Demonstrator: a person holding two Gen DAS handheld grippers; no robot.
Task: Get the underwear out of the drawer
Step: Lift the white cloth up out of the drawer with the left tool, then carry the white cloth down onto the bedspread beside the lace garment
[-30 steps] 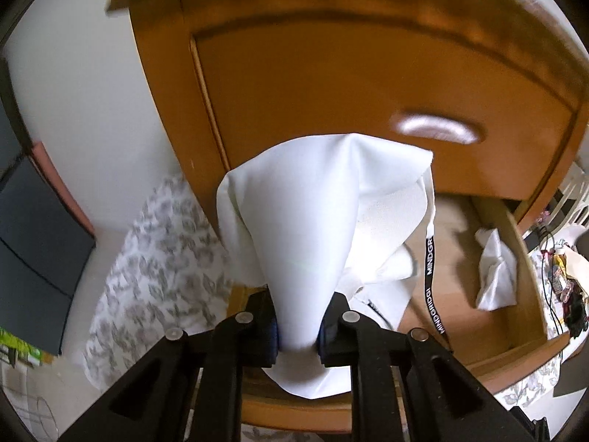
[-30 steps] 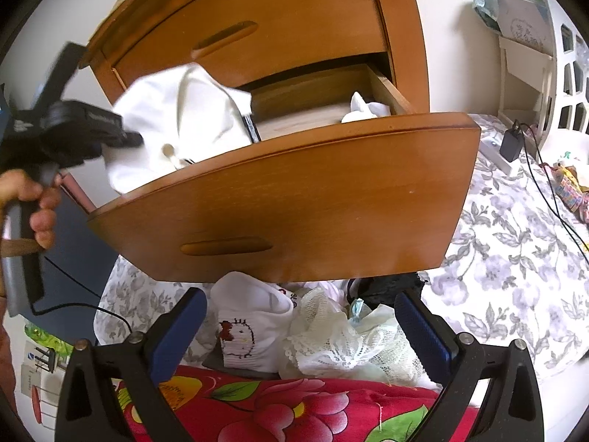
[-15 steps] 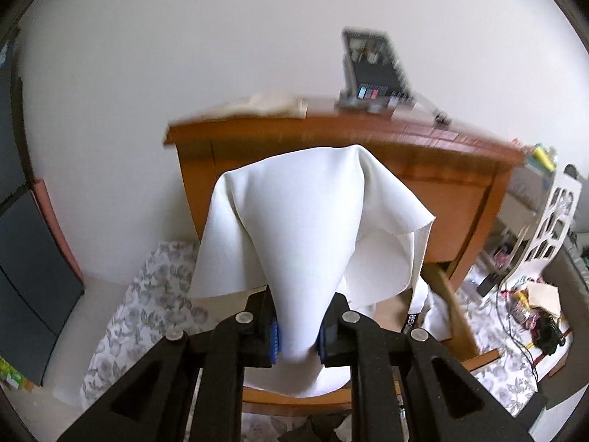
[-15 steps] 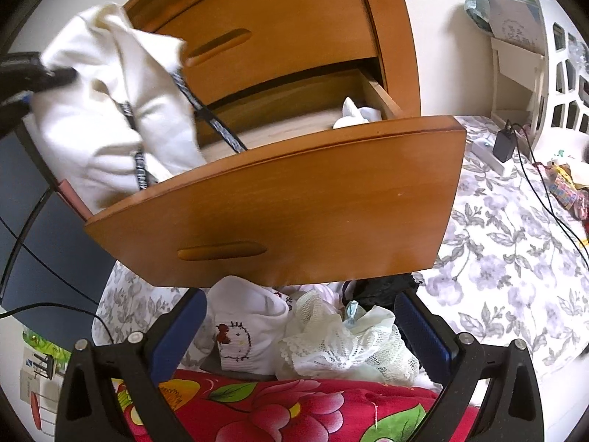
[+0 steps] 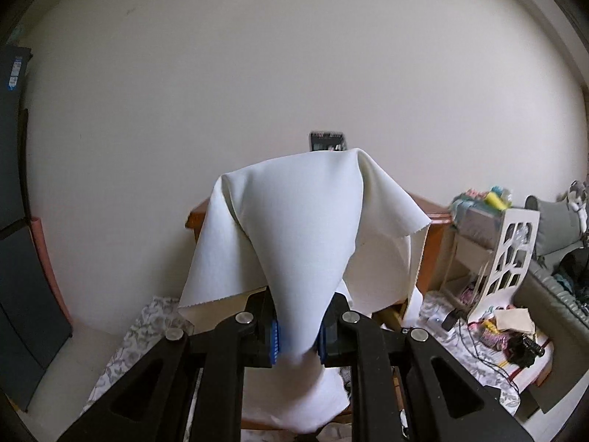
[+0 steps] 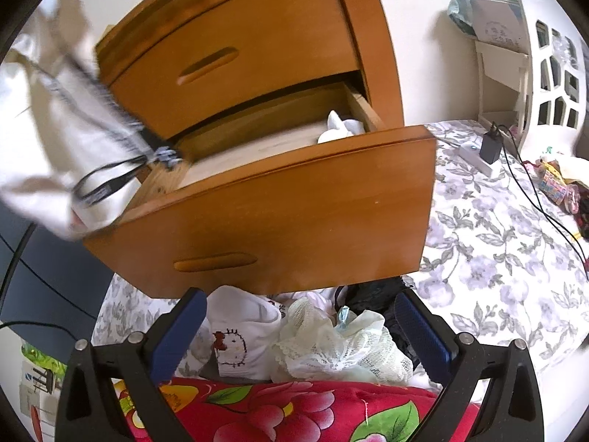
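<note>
One white garment (image 5: 294, 243) is clamped in the left gripper (image 5: 296, 339), raised left of the open drawer (image 6: 294, 199). Right gripper (image 6: 302, 331) stands open, empty. Risk: the trailing black band (image 6: 110, 184) may snag the drawer's near-left corner.

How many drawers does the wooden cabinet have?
2: the shut top drawer, and the open bottom drawer under it. Others may be hidden outside the picture.

My right gripper (image 6: 300, 326) hangs wide open over a heap of underthings (image 6: 313, 342), below the open drawer (image 6: 279, 213); blurred white underwear (image 6: 62, 140), probably black-banded, fills the upper left.
</note>
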